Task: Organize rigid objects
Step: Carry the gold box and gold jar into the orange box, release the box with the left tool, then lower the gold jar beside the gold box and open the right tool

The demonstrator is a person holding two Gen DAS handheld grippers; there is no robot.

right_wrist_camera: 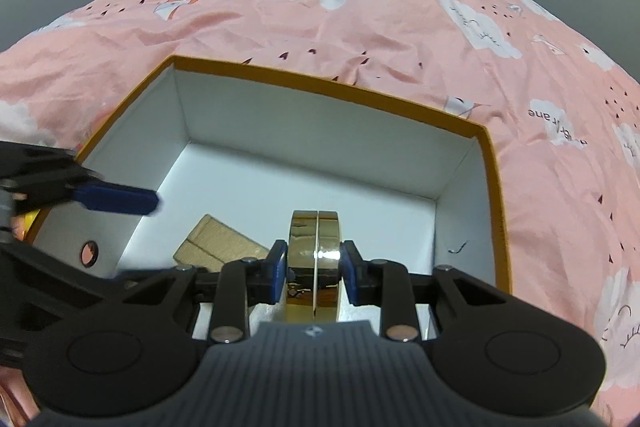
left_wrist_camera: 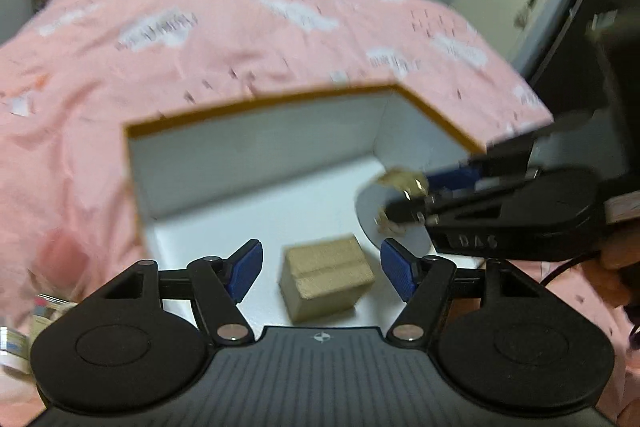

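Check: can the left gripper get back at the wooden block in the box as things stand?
Probably yes. The left gripper is open, with the wooden block lying free on the box floor straight ahead between its fingers. The right gripper, shut on the gold round case, sits off to the side, not across the path.

Glossy gold metal tin (right_wrist_camera: 314,259), matt wooden block (left_wrist_camera: 326,277), smooth white card box (right_wrist_camera: 460,163), pink cloth bedspread (right_wrist_camera: 320,27)
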